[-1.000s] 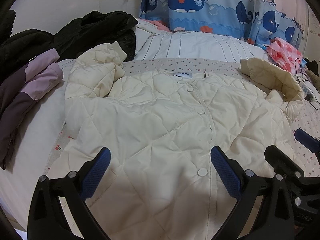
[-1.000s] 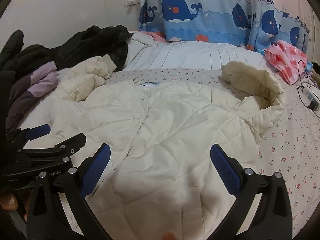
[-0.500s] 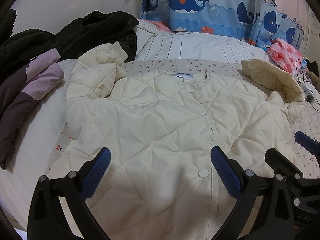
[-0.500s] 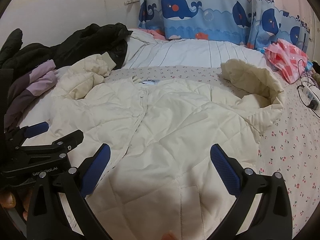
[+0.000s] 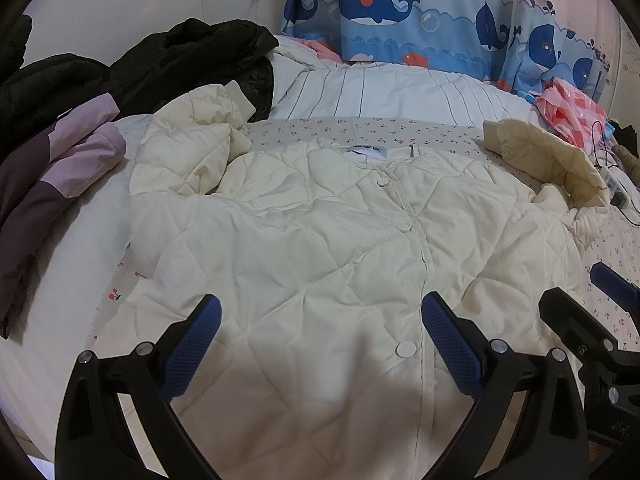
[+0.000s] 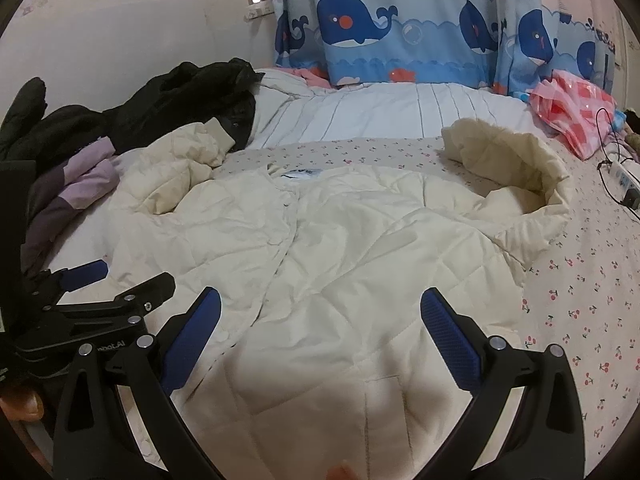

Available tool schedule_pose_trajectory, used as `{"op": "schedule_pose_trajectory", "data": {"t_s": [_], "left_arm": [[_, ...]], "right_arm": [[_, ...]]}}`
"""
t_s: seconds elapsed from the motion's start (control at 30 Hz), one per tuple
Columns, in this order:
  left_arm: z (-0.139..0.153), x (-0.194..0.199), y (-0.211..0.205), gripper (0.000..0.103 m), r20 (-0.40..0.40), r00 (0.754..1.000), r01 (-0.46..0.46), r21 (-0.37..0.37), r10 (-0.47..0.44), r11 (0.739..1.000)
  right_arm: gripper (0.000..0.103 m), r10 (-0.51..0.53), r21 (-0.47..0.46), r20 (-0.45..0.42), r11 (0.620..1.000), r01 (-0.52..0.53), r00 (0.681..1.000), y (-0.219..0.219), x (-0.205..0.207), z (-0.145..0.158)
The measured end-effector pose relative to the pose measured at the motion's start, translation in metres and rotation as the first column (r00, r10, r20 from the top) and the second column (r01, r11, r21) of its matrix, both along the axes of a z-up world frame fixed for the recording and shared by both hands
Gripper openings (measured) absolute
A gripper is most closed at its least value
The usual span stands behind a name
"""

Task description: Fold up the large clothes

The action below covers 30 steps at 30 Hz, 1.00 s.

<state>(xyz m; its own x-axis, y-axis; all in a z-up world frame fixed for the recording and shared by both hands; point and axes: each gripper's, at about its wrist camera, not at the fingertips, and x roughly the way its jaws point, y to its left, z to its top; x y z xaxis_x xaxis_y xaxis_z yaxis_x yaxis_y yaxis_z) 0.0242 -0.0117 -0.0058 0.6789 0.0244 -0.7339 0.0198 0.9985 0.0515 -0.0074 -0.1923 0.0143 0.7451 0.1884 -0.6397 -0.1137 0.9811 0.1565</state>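
Left wrist view: jacket (image 5: 320, 248) lies flat, buttoned, unfolded; both sleeves left. Left gripper (image 5: 320, 344) and right gripper (image 6: 320, 340) gape wide, empty.

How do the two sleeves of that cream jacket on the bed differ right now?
The left sleeve is bunched up and crumpled, its ribbed cuff resting against the black coat. The right sleeve curves out in a smoother arc over the cherry-print sheet, clear of other clothes. The left sleeve is folded in on itself; the right sleeve stays rounder and puffed. Both are the same quilted cream fabric, and neither is folded onto the jacket body.
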Motion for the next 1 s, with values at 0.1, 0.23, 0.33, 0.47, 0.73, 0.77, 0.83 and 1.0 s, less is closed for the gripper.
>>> {"op": "schedule_pose_trajectory", "data": {"t_s": [0.1,0.23,0.33,0.47,0.73,0.77,0.83,1.0], "left_arm": [[-0.001,0.002,0.0,0.096,-0.01,1.0,-0.001,-0.011,0.001,1.0],[-0.002,0.006,-0.001,0.096,-0.026,1.0,-0.003,-0.035,0.002,0.999],[-0.004,0.01,0.001,0.096,-0.037,0.999,-0.007,-0.059,0.005,0.998],[-0.009,0.017,0.004,0.096,-0.065,0.998,-0.019,-0.109,0.012,0.994],[-0.024,0.029,0.006,0.096,-0.141,0.99,-0.039,-0.168,0.015,0.985],[-0.025,0.03,0.007,0.096,-0.145,0.989,-0.04,-0.17,0.015,0.985],[-0.028,0.032,0.006,0.096,-0.162,0.987,-0.043,-0.188,0.013,0.981],[-0.036,0.038,0.007,0.096,-0.2,0.98,-0.047,-0.214,0.003,0.976]], "right_arm": [[0.097,-0.016,-0.013,-0.063,1.0,0.015,0.998,-0.002,0.007,-0.007],[0.097,-0.034,0.024,-0.118,0.999,0.037,0.992,-0.018,0.016,-0.009],[0.097,-0.093,-0.035,-0.061,0.995,0.091,0.994,-0.037,0.022,0.011],[0.097,-0.108,-0.251,0.056,0.961,0.119,0.993,-0.063,0.067,0.057],[0.097,-0.114,-0.659,-0.175,0.752,-0.03,0.978,-0.101,0.272,0.062],[0.097,-0.127,-0.67,-0.214,0.74,-0.051,0.969,-0.105,0.292,0.053],[0.097,-0.167,-0.704,-0.281,0.705,-0.085,0.945,-0.111,0.328,0.025],[0.01,-0.211,-0.623,-0.463,0.769,-0.146,0.861,-0.159,0.36,-0.042]]}}
